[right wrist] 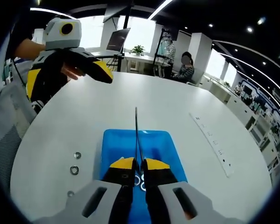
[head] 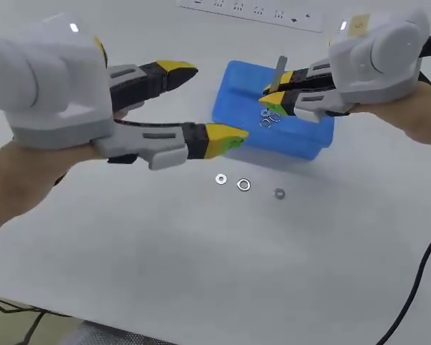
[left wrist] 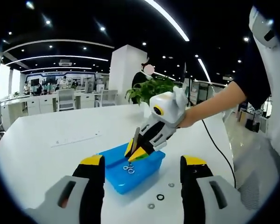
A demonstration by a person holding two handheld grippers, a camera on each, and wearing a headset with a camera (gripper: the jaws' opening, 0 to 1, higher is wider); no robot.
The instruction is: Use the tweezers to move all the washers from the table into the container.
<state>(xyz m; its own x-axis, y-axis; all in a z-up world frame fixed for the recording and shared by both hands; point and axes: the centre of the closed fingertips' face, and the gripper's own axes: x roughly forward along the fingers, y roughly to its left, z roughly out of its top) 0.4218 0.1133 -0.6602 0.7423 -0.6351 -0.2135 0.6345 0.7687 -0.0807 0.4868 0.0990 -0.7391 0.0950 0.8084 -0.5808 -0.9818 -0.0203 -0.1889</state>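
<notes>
Clamped on tweezers (right wrist: 136, 135), right gripper (right wrist: 135, 164) above blue container (head: 237, 86) with some washers (head: 267, 119) inside; three more loose on worktop (head: 165, 251) just in front. Empty left gripper (head: 214, 103) wide open. Lower tips slowly; pinch one rim squarely without scattering neighbours.

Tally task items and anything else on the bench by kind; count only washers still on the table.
small silver metal washers: 3
blue rectangular plastic container: 1
thin grey metal tweezers: 1
long white power strip: 1
Total: 6
</notes>
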